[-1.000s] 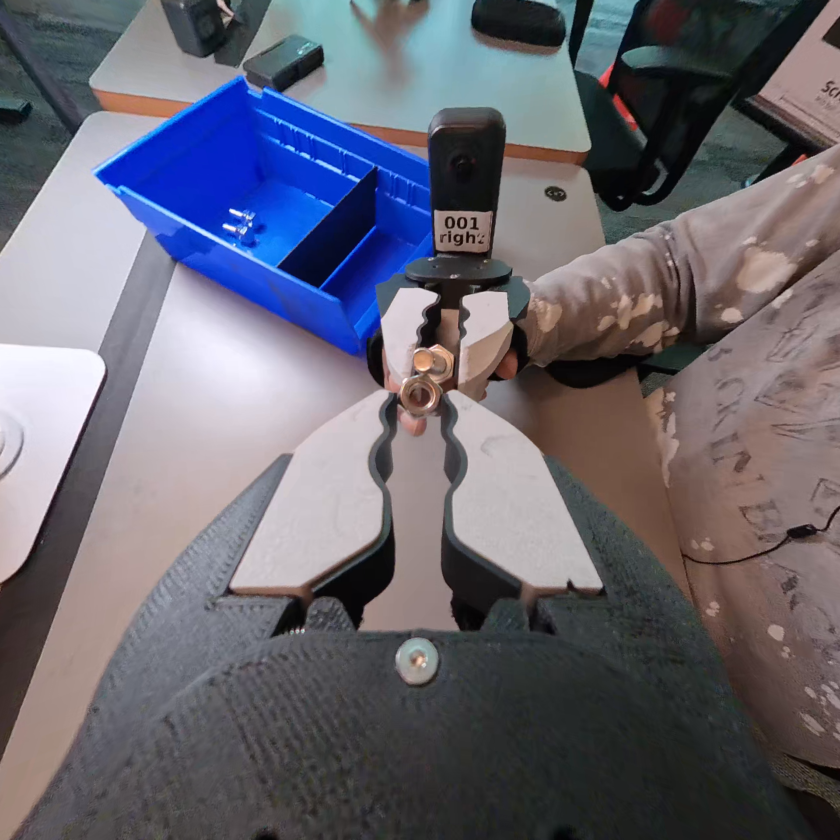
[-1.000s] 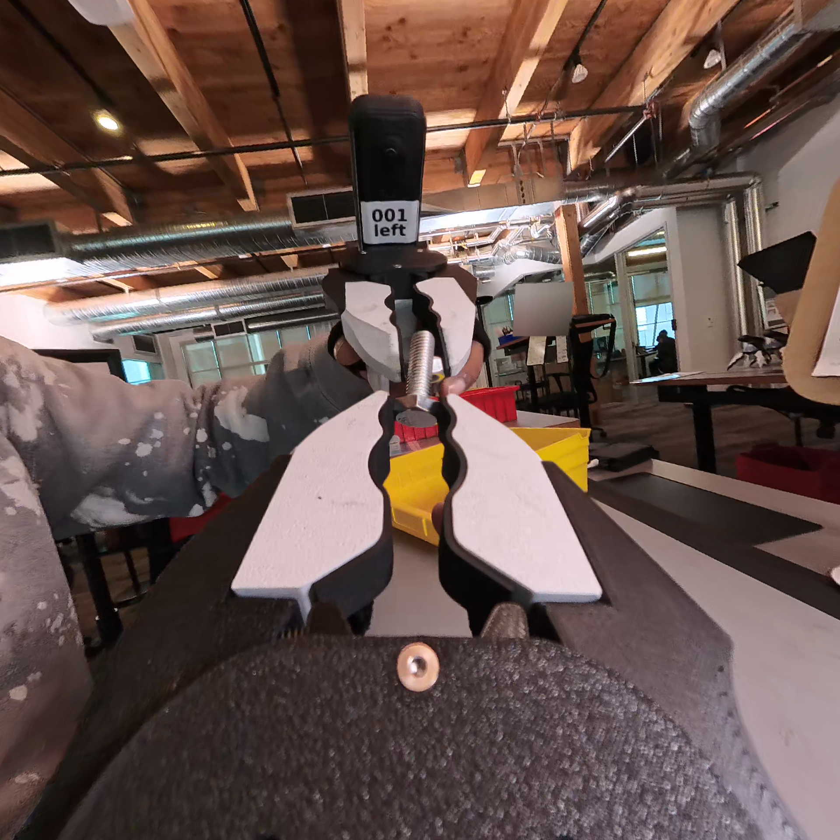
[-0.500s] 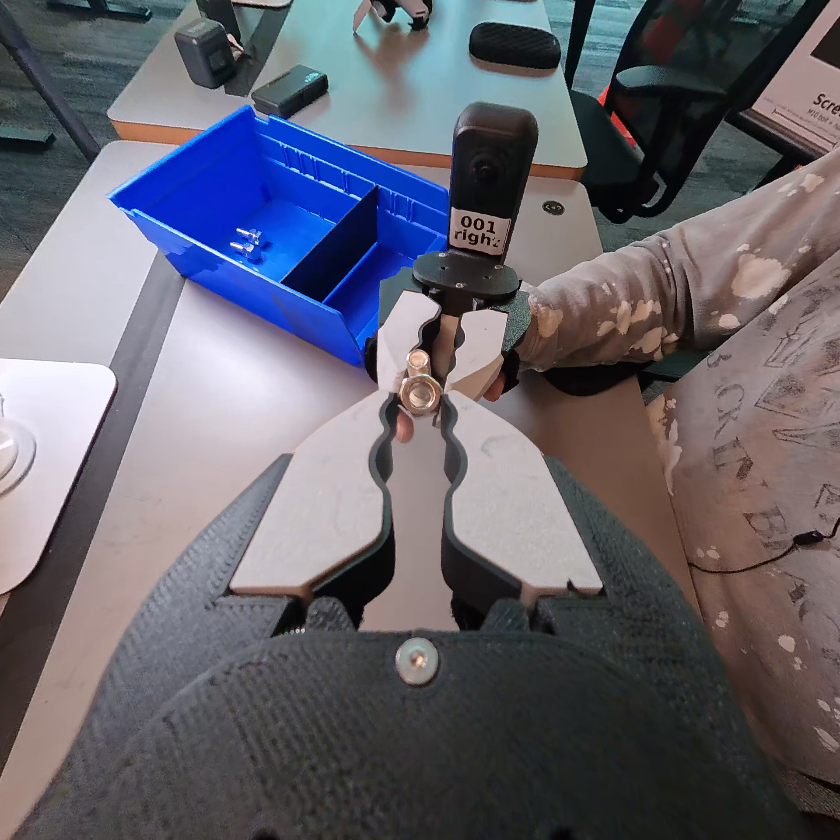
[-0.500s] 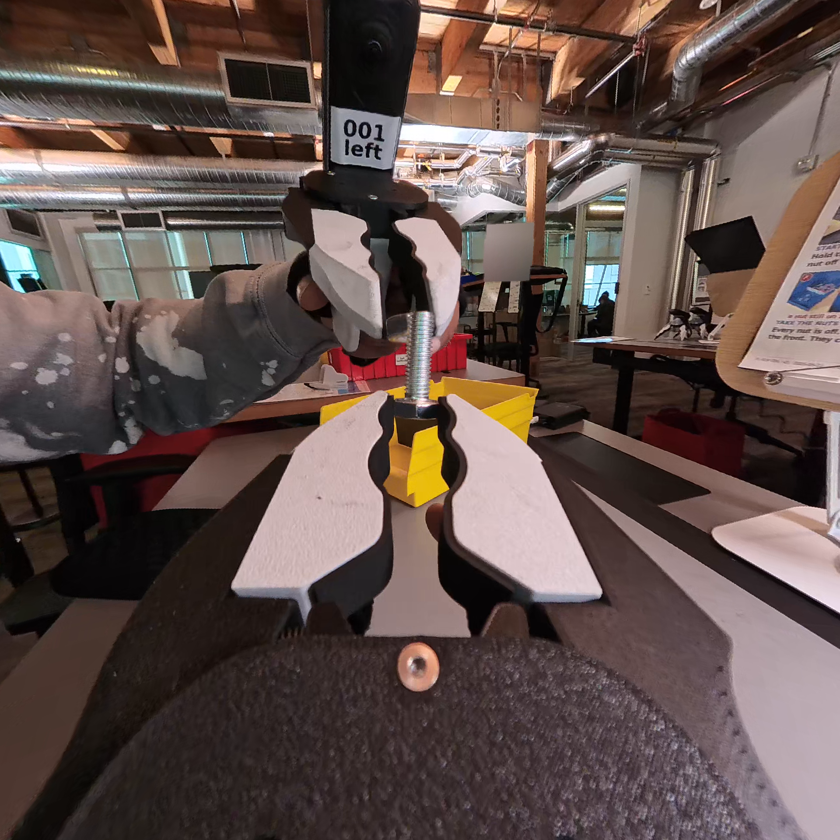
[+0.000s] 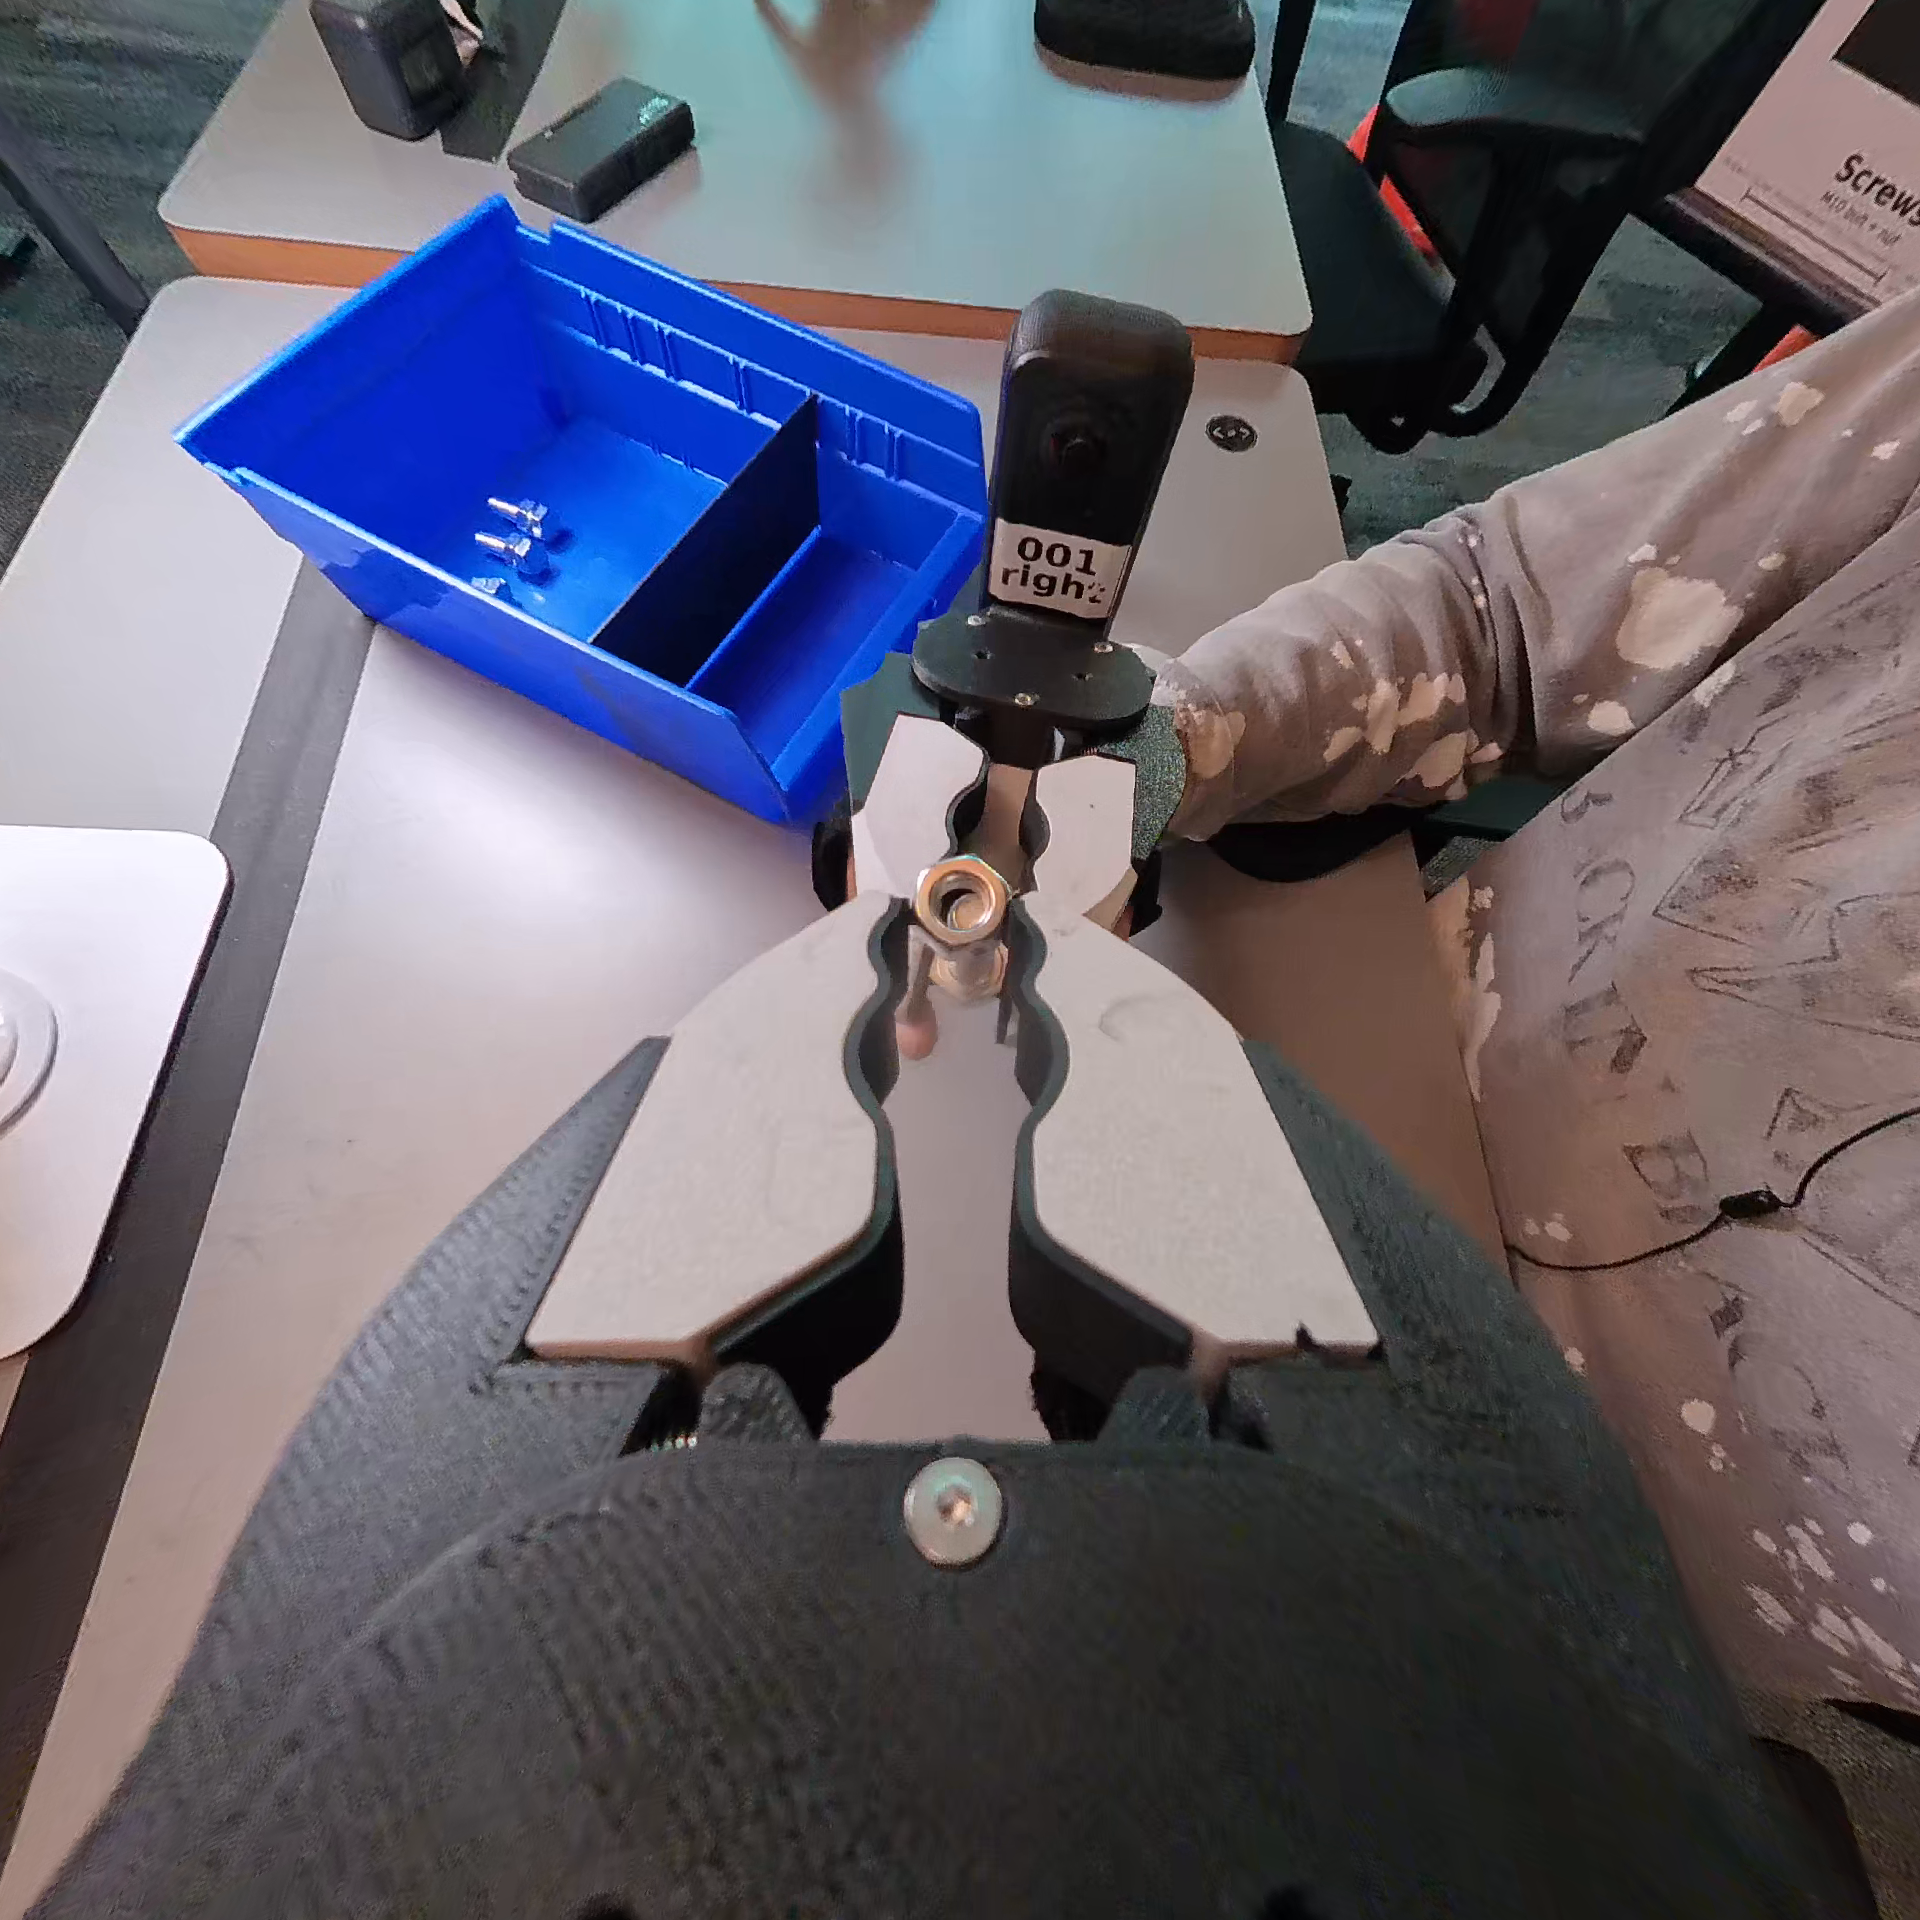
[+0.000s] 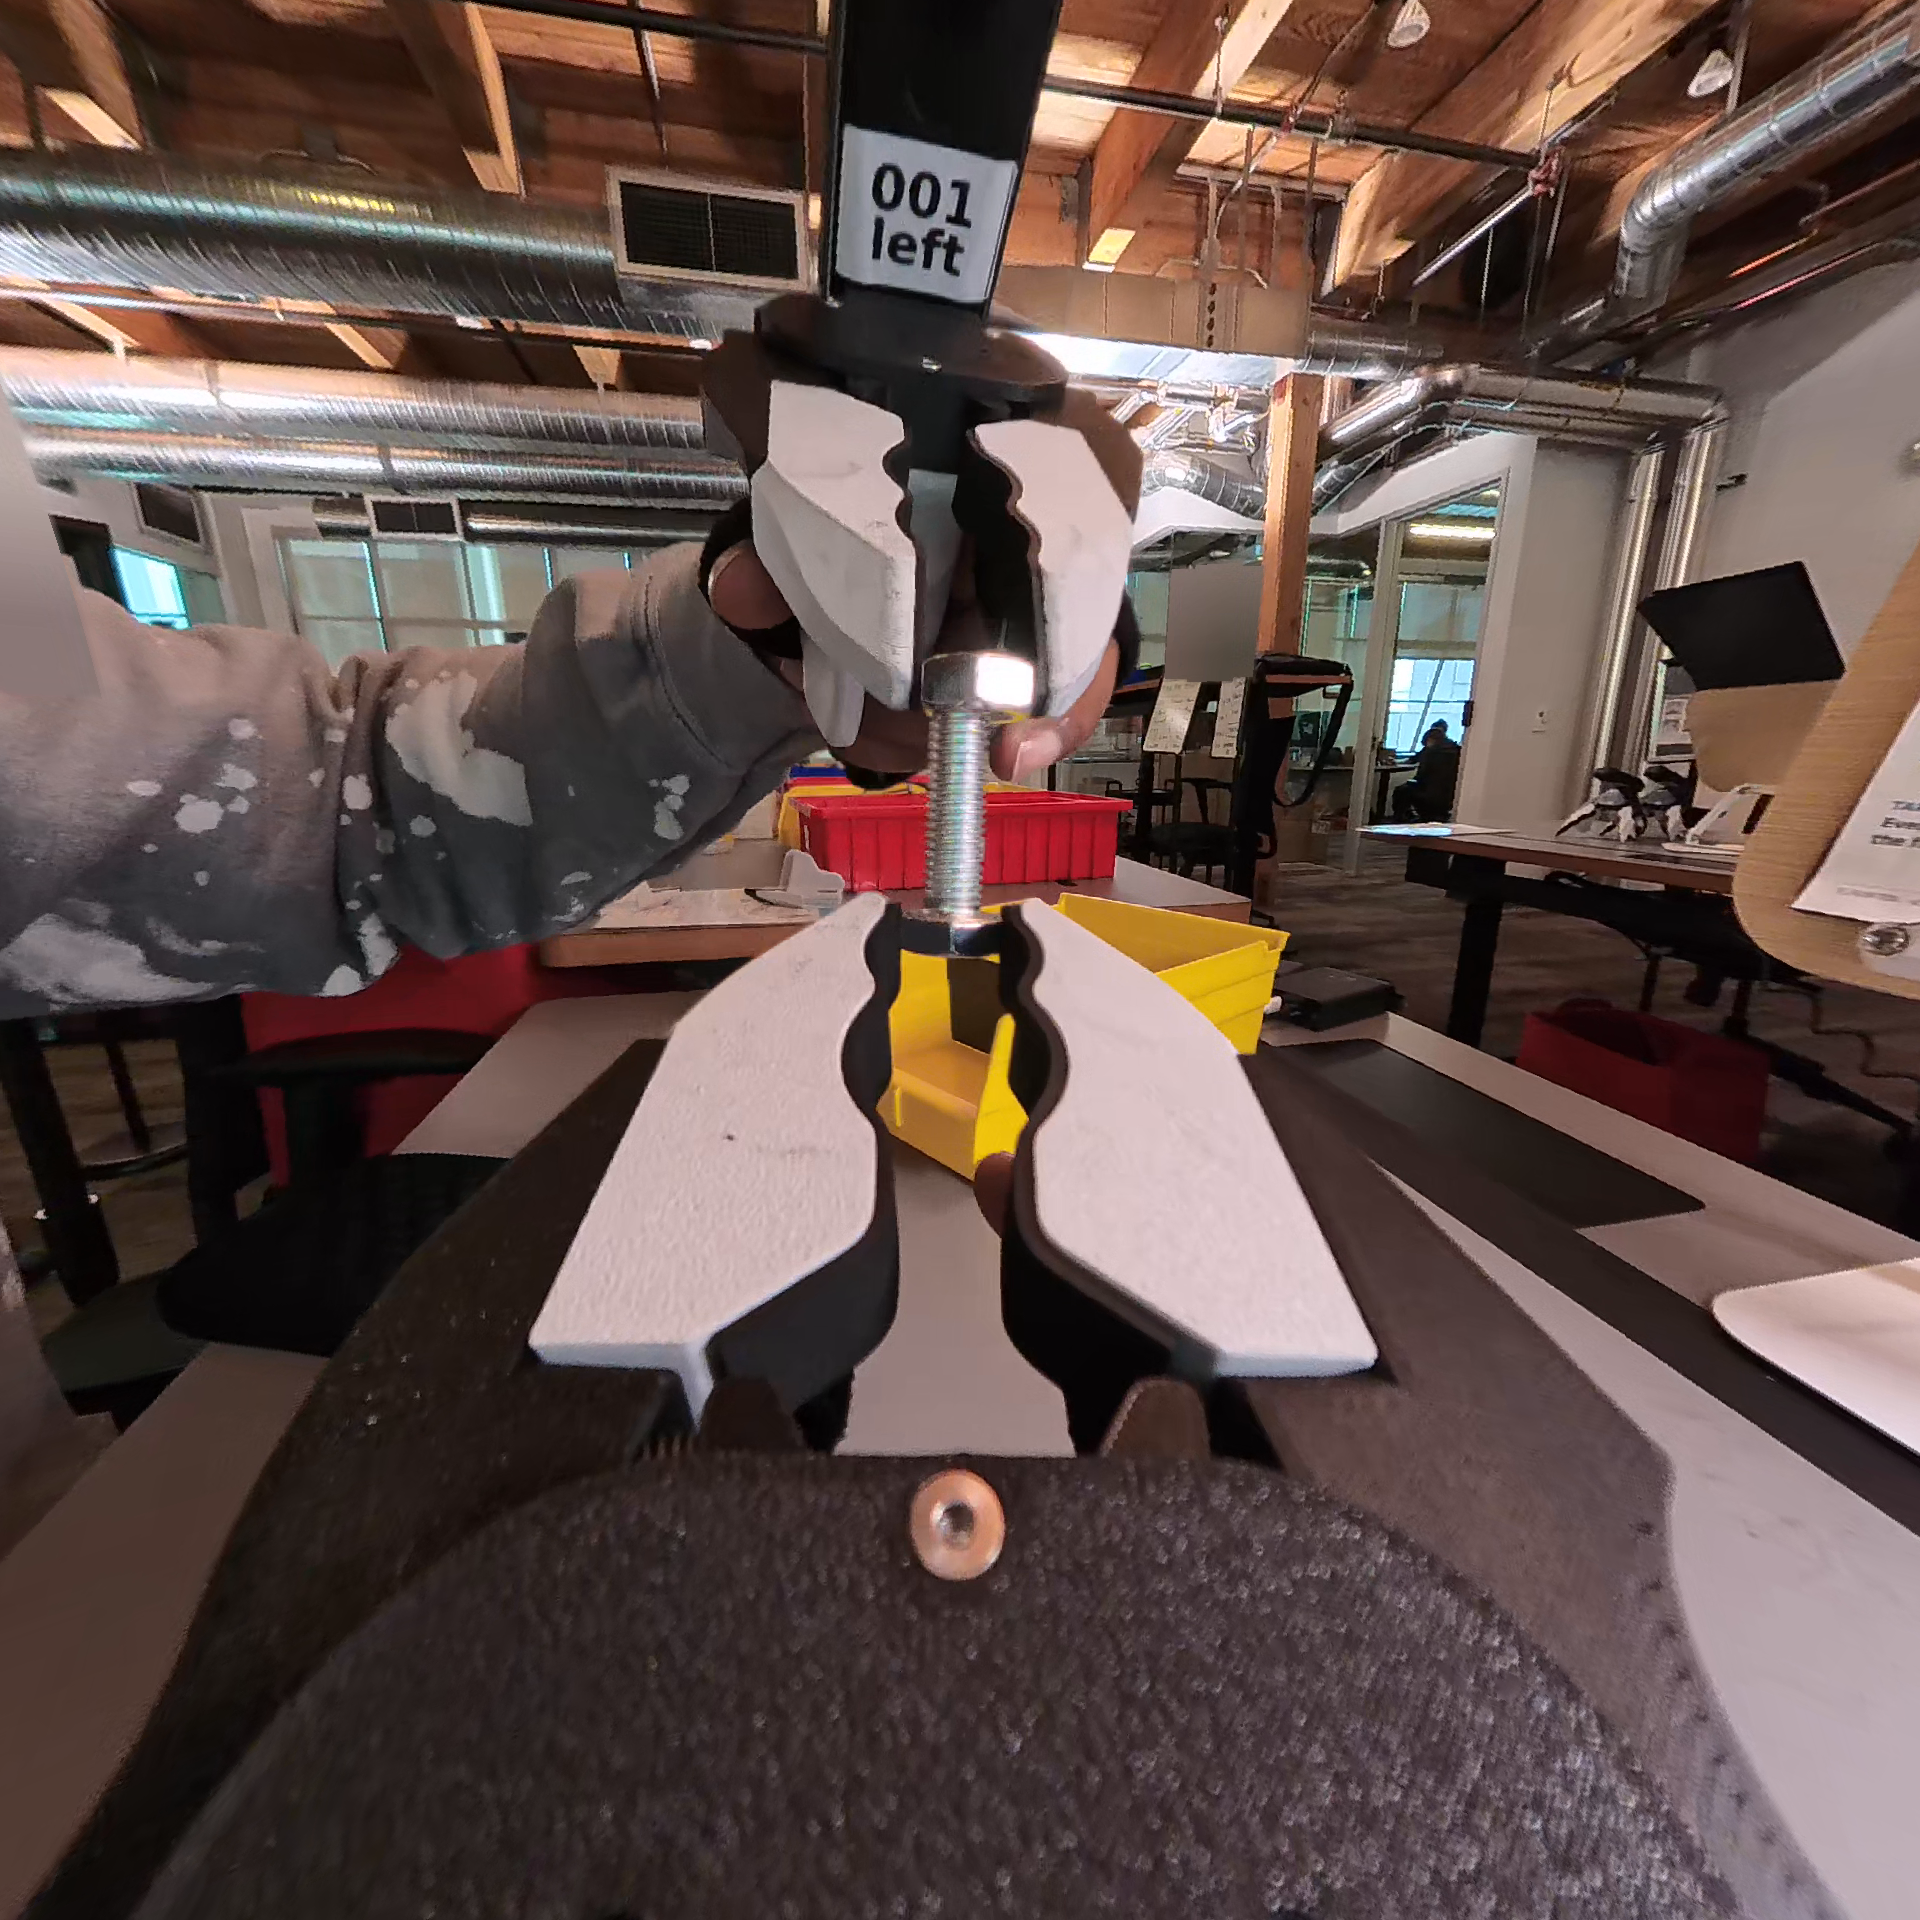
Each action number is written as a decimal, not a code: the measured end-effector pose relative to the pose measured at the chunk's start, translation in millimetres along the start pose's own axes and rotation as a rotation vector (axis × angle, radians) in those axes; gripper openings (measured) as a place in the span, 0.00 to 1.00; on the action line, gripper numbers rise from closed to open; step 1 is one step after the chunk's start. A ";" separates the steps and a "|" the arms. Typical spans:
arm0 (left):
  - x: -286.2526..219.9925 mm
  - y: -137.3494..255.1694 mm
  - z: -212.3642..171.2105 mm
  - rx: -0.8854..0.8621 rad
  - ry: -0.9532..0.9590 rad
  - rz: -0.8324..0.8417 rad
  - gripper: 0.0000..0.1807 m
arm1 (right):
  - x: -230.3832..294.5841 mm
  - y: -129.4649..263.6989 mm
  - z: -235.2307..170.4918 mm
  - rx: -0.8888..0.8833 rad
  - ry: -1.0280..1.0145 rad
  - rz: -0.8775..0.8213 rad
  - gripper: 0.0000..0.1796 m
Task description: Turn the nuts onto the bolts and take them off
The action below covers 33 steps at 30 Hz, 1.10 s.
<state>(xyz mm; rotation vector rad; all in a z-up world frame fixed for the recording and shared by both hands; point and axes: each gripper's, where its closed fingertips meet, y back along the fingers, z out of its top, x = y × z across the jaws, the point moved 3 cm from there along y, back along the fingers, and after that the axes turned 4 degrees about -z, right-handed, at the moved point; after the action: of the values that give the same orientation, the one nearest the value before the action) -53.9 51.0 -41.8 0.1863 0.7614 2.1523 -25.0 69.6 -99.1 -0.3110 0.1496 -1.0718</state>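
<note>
Bolt (image 6: 958,810) stood upright between both: right hand-held gripper (image 6: 951,930) clamped its nut (image 6: 951,935), left hand-held gripper (image 6: 971,686) pinched its head.

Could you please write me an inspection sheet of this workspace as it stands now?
Surface: grey table, dark strip along its left part.
Job's things: bolt upright between the two tools, nut at its lower end; spare bolts in the left compartment of the blue bin.
Clutter: yellow bin, red bin, white pad, black devices on the far table.
Grippers: left tool shut on the bolt's head; right tool shut on the nut.
Cables: thin black cable on the person's clothing.
Surroundings: office chair, ceiling ducts.
</note>
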 end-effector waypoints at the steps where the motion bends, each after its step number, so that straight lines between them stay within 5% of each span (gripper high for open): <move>1: 0.0 -0.4 0.0 0.015 -0.002 0.001 0.10 | -0.5 -0.1 -0.4 0.002 0.004 -0.005 0.10; 24: 1.8 -2.1 -1.6 0.092 -0.019 0.018 0.13 | -3.4 -2.8 -4.6 0.008 0.020 -0.063 0.10; 28: -1.2 5.7 5.0 -0.029 -0.031 0.017 0.15 | -5.6 -0.9 0.1 -0.015 0.015 -0.075 0.10; 33: 0.6 14.9 11.9 -0.380 -0.019 0.108 0.14 | -12.0 3.5 10.7 -0.040 0.018 -0.112 0.10</move>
<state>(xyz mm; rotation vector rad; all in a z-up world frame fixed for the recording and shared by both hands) -59.7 49.8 -23.6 0.0482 0.3259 2.3485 -24.9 83.6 -90.5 -0.3488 0.1713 -1.1840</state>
